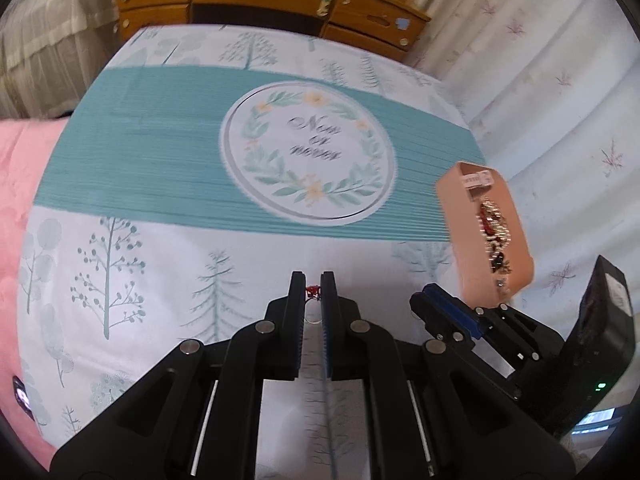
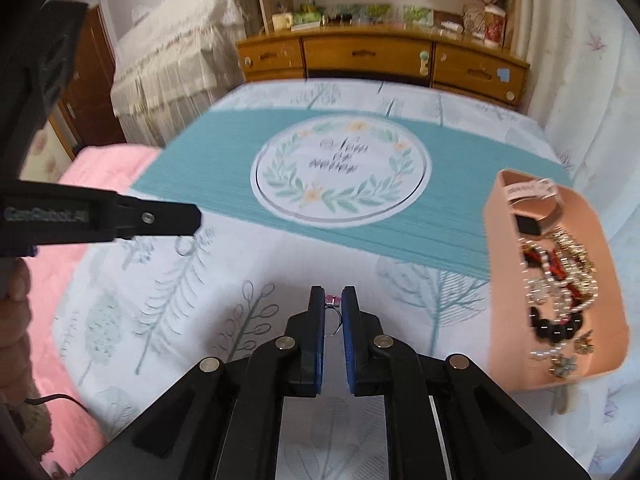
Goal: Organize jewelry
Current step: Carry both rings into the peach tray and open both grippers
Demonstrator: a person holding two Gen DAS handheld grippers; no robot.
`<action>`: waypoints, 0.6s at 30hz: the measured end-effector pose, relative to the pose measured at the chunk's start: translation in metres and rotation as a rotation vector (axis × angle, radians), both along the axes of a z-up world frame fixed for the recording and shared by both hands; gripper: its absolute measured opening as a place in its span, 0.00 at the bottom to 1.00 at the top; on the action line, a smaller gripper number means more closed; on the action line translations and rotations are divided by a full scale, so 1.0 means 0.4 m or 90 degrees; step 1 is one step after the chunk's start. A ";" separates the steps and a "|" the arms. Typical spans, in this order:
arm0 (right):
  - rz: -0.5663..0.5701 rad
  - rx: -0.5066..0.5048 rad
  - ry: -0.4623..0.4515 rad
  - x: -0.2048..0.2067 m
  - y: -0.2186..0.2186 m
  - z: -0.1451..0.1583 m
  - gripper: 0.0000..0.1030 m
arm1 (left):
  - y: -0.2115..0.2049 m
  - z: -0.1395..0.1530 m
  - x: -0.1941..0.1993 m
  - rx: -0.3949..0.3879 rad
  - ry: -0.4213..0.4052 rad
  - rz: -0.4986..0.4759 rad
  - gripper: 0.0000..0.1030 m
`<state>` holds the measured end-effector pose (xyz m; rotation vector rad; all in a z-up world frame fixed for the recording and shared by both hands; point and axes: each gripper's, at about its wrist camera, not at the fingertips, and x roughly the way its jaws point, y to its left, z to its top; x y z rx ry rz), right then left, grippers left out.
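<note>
1. The right gripper (image 2: 333,300) is clamped on a small ring (image 2: 333,312) with a pink stone; its band hangs down between the pads.
2. The left gripper (image 1: 314,290) is pinched on another ring (image 1: 313,312), a red ornament at the tips and a pale band below.
3. The relation that matters: in the right wrist view the peach jewelry tray (image 2: 496,264) lies on the bed (image 2: 168,304) at about 2 o'clock from the right gripper, nearby, its long axis running away toward 12 o'clock.
4. In the left wrist view the same tray sits at about 2 o'clock, beyond the right gripper, so the right hand is likely the nearer one.
5. The tray already holds a tangle of jewelry (image 2: 556,280): beads, chains, dark stones.
6. Hard to make out: motion blur smears the tray's contents and single pieces cannot be separated; any dividers inside are unclear.
</note>
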<state>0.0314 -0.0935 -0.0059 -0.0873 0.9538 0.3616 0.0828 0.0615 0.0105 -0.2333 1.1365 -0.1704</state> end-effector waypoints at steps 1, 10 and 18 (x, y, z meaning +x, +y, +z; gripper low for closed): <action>-0.007 0.013 -0.011 -0.007 -0.019 0.021 0.08 | -0.023 0.018 -0.002 0.004 -0.008 -0.008 0.05; -0.089 0.103 -0.116 -0.070 -0.285 0.237 0.08 | -0.258 0.127 0.024 -0.006 -0.056 -0.084 0.05; -0.152 0.127 -0.132 -0.080 -0.502 0.314 0.08 | -0.503 0.117 0.069 -0.025 -0.046 -0.153 0.05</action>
